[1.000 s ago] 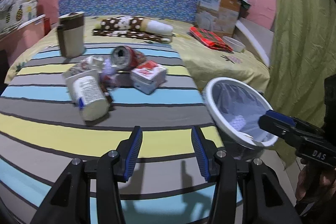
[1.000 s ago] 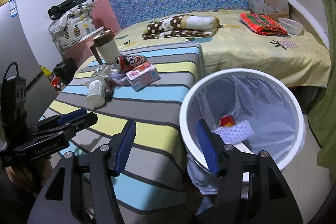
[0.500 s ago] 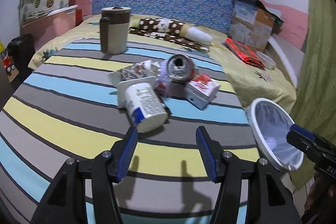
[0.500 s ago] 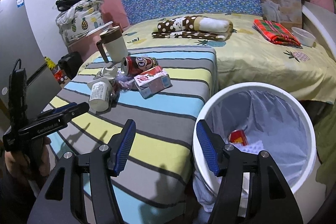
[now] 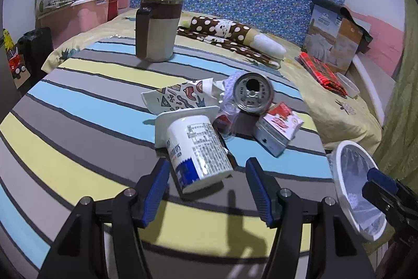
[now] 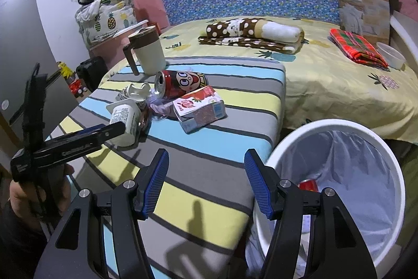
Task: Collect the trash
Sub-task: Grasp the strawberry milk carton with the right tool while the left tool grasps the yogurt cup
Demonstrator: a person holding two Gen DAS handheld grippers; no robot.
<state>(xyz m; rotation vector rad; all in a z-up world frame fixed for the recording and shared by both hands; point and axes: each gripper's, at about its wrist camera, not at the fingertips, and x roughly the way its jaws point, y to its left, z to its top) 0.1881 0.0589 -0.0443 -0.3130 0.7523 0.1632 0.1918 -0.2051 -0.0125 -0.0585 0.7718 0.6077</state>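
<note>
Left gripper [image 5: 206,186]: jaws wide, just been opening, hovering low over striped blanket [image 5: 78,122]; foot of yogurt cup [image 5: 198,151] lying on its side between the tips, pads not pressing.
Right gripper [image 6: 206,183]: jaws wide, nothing between, above blanket edge beside white trash bin [image 6: 386,145].
Trash pile mid-blanket: yogurt cup, soda can [image 5: 253,93] on its side, strawberry milk carton [image 5: 278,128], crumpled printed paper cup [image 5: 180,94], clear plastic wrap [image 5: 228,109].
Bin: lined, red scrap [image 6: 308,185] inside.
Lidded mug [image 5: 157,29] upright behind the pile.
</note>
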